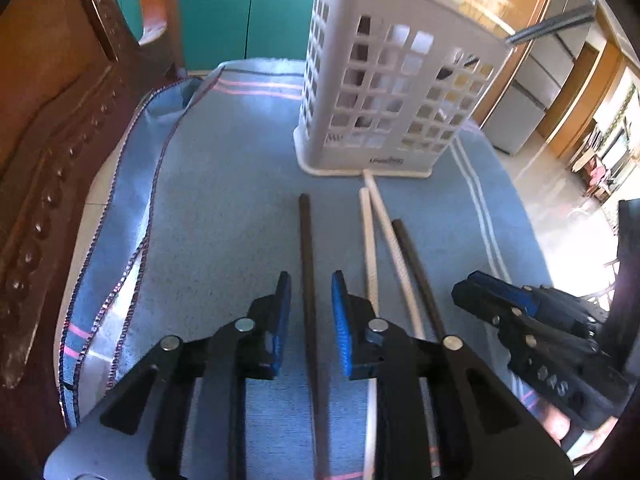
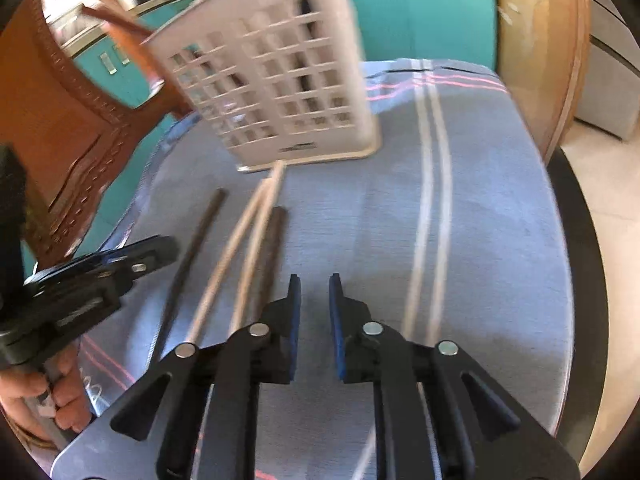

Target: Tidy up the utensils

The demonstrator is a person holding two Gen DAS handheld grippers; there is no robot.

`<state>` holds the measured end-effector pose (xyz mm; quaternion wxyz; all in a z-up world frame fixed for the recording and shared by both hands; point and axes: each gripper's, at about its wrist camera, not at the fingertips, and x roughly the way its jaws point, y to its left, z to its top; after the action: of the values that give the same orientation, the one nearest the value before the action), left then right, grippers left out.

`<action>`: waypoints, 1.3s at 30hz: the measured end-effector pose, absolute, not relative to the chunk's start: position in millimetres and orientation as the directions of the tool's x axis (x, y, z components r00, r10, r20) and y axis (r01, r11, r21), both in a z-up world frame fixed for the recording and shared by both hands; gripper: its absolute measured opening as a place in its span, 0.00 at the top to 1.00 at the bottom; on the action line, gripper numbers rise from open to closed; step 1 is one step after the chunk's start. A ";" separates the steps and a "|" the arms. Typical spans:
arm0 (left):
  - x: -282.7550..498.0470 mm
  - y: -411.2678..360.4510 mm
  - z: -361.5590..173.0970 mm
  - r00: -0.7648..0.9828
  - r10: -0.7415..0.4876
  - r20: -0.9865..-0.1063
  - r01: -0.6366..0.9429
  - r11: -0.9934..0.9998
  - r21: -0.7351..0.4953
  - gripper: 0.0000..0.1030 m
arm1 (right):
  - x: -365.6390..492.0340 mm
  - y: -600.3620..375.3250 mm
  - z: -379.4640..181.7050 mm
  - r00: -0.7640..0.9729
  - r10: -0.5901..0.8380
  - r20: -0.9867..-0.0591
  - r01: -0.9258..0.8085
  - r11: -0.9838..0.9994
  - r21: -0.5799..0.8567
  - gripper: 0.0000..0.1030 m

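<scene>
Left wrist view: the left gripper (image 1: 311, 312) stands apart astride a dark chopstick (image 1: 306, 264) lying before the white utensil basket (image 1: 384, 92); centre it, then close squarely. Right wrist view: the right gripper (image 2: 315, 312), slightly apart and empty, should shift toward the pale chopsticks (image 2: 256, 232) lying before that basket.

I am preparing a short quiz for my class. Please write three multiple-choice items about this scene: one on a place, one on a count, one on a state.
1. Where does the white caddy stand?
A. on the blue cloth
B. on the floor
C. on a chair

2. How many chopsticks lie on the cloth?
A. two
B. four
C. six

3. What is between the left tool's pads?
A. a dark chopstick, not pressed
B. a spoon
C. nothing

Key: 1 A, its base rests on the cloth. 2 B, two dark, two white. 3 A, the dark chopstick lies in the gap with space on both sides.
</scene>
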<state>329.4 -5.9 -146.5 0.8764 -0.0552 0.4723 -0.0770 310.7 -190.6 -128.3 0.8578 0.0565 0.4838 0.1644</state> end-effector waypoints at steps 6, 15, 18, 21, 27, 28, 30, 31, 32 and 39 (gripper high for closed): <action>334.6 -4.3 -157.0 0.522 -0.159 -0.838 0.074 0.987 -0.141 0.65 | 302.2 -160.5 -131.9 0.501 0.261 -0.825 -0.301 0.947 0.117 0.79; 338.6 -9.1 -158.4 0.527 -0.141 -0.838 0.077 0.990 -0.118 0.63 | 301.0 -141.6 -140.1 0.505 0.239 -0.829 -0.347 0.936 0.058 0.78; 336.8 -9.4 -157.9 0.528 -0.139 -0.838 0.080 0.990 -0.114 0.62 | 304.9 -144.0 -140.9 0.497 0.251 -0.831 -0.326 0.941 0.089 0.81; 333.5 -10.7 -157.0 0.529 -0.135 -0.838 0.079 0.991 -0.110 0.60 | 307.5 -148.5 -139.2 0.492 0.256 -0.832 -0.310 0.945 0.108 0.91; 332.4 -12.6 -156.7 0.529 -0.133 -0.838 0.086 0.991 -0.102 0.56 | 312.4 -168.2 -137.1 0.501 0.239 -0.832 -0.225 0.964 0.142 0.91; 332.1 -12.8 -156.8 0.529 -0.132 -0.839 0.087 0.991 -0.101 0.56 | 314.3 -171.7 -137.6 0.499 0.239 -0.833 -0.207 0.966 0.153 0.91; 331.4 -13.4 -157.2 0.529 -0.129 -0.839 0.089 0.991 -0.096 0.55 | 313.3 -177.6 -136.8 0.494 0.248 -0.833 -0.196 0.966 0.171 0.91; 331.8 -13.1 -157.2 0.529 -0.128 -0.839 0.090 0.991 -0.094 0.55 | 312.8 -178.4 -136.7 0.493 0.251 -0.833 -0.195 0.965 0.176 0.91; 331.7 -13.4 -157.1 0.529 -0.127 -0.839 0.091 0.992 -0.092 0.54 | 312.5 -178.2 -136.7 0.493 0.251 -0.833 -0.196 0.965 0.175 0.91; 331.1 -14.4 -157.2 0.529 -0.121 -0.840 0.097 0.992 -0.083 0.51 | 309.3 -179.8 -135.7 0.496 0.259 -0.828 -0.203 0.963 0.180 0.86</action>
<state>331.1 -14.4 -157.2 0.8741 -0.0129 0.4815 -0.0624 309.3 -179.8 -135.7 0.8645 0.0291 0.4836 0.1338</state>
